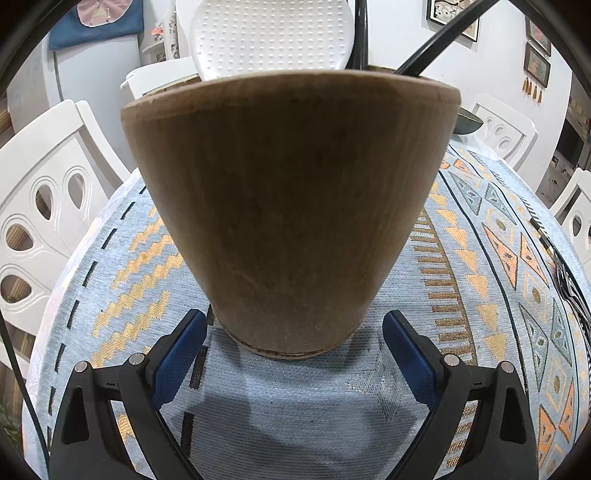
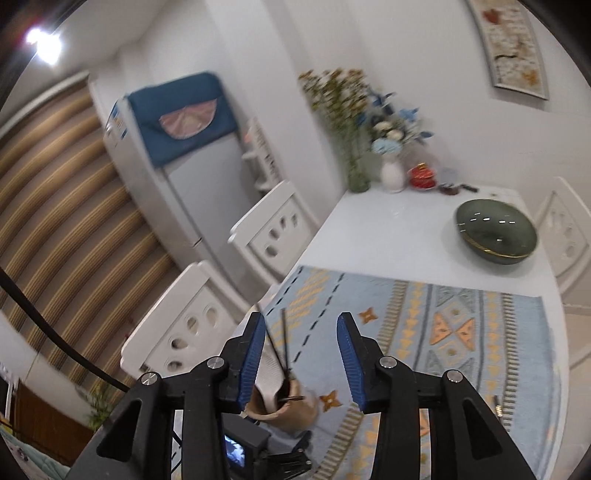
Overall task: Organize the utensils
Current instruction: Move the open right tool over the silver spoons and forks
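Left tool (image 1: 294, 325) open, fingers either side of the wooden cup's (image 1: 291, 206) base, not clamped. White spatula (image 1: 273, 35) stands in the cup. Right tool (image 2: 301, 334) open, empty, well above the cup (image 2: 286, 410) on the counter (image 2: 388, 229).

Left claw (image 1: 295, 332), right claw (image 2: 301, 339): black frames, blue ribbed pads, silver pivot screws.
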The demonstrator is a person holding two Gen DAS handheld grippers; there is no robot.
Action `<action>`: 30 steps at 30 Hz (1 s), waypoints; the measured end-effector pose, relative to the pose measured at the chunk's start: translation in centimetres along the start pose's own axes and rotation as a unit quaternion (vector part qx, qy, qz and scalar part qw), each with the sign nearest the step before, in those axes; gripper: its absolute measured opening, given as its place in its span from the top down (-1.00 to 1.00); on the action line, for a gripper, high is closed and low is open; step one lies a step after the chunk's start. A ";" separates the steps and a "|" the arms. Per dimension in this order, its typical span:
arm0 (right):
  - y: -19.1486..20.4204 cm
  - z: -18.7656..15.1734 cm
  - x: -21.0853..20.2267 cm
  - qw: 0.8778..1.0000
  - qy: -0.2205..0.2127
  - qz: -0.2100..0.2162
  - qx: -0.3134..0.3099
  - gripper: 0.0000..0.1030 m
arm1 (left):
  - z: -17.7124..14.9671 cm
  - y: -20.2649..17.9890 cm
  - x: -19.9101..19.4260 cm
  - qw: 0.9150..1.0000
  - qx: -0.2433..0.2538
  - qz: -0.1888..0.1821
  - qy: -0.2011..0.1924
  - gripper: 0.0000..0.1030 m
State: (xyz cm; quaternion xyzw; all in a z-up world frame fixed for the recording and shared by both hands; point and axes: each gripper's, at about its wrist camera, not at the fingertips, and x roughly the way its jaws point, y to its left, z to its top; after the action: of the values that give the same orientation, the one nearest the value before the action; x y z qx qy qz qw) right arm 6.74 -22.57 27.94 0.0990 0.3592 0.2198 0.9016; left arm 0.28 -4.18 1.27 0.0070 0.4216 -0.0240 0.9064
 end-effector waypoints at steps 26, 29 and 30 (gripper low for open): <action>-14.4 -6.1 -10.1 0.949 0.001 -0.283 0.140 -0.56 | 0.3 0.5 0.7 1.000 0.002 -0.003 0.012 -0.86; -16.3 -7.6 -8.5 0.943 0.042 -0.289 0.163 -0.56 | 0.3 0.5 0.7 1.000 0.002 -0.002 0.012 -0.86; -17.0 -8.1 -7.9 0.941 0.054 -0.286 0.175 -0.56 | 0.3 0.5 0.7 1.000 0.002 -0.002 0.013 -0.86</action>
State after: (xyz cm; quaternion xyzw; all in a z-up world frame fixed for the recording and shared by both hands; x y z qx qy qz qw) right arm 1.56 -41.16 21.15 0.1365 0.4529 -0.1088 0.8743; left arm 1.00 -3.68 0.94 0.0084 0.4329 -0.0272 0.9010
